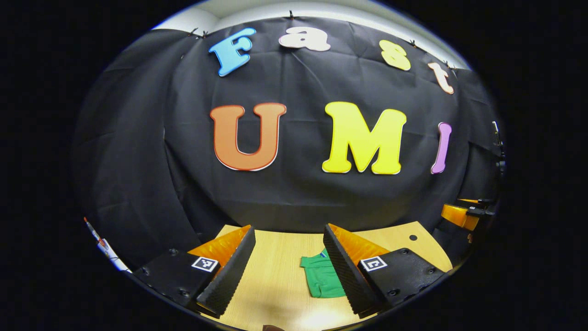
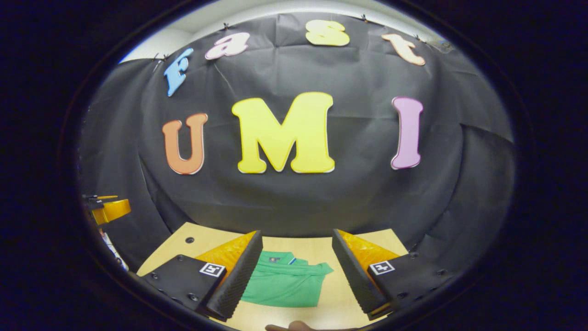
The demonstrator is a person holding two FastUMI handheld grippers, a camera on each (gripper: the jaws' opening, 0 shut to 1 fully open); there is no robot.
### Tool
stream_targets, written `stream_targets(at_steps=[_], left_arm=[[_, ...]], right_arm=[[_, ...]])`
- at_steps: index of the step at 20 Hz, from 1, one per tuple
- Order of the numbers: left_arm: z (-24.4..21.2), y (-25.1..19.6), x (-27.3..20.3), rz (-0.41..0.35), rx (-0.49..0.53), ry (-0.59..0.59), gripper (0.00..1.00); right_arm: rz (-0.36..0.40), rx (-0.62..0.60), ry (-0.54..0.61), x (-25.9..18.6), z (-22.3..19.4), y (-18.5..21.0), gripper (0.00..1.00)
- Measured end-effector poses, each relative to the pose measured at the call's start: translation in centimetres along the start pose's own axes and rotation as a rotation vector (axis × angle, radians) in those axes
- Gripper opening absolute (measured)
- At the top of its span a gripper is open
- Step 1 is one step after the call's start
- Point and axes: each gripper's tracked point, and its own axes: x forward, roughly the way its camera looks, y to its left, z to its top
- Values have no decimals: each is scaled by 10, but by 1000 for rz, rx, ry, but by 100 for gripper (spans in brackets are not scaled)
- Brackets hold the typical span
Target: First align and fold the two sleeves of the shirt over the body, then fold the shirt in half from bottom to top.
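Observation:
A green shirt [image 2: 285, 282] lies flat on the wooden table [image 2: 321, 317], collar toward the wall and one short sleeve [image 2: 321, 268] pointing right. My right gripper [image 2: 297, 234] hovers over it, open, with nothing between its fingers. In the left gripper view the shirt's edge [image 1: 321, 278] shows on the table, partly hidden behind one finger [image 1: 342, 271]. My left gripper [image 1: 289, 232] is open too, holds nothing, and stands to the shirt's left.
The black cloth wall closes the table's far side. Each view catches the other gripper off to the side, the right gripper [image 1: 464, 214] and the left gripper [image 2: 108, 209]. A small hole [image 2: 189, 240] marks the table's corner. A fingertip [image 2: 294, 327] shows at the bottom edge.

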Motion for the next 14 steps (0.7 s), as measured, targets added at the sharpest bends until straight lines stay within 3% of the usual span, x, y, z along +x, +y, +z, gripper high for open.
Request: stream_targets(at_steps=[1, 2, 5, 6, 7, 9, 11, 12, 14], left_arm=[[3, 1, -15, 3, 6, -26, 96], [5, 2, -31, 3, 11, -45, 96], [-1, -6, -74, -22, 13, -81, 100], [-7, -8, -83, -27, 6, -80, 96], [-12, -9, -92, -37, -2, -78, 96], [-24, -13, -103, -48, -23, -75, 96], [-32, -20, -105, -73, -42, -61, 96], [-41, -25, -111, -84, -42, -56, 97], [-52, -31, -117, -102, -31, -47, 97]], right_arm=[[0, -24, -33, -21, 4, 5, 93], [-10, -43, -69, -42, 8, 9, 98], [-14, -57, -121, -102, -8, 32, 93], [-20, -52, -115, -119, -17, 37, 93], [-20, -43, -102, -130, -29, 47, 100], [-9, -42, -78, -145, -52, 65, 93], [1, -74, -52, -151, -71, 79, 93], [17, -81, -36, -153, -77, 86, 98], [42, -90, -30, -152, -79, 98, 94]])
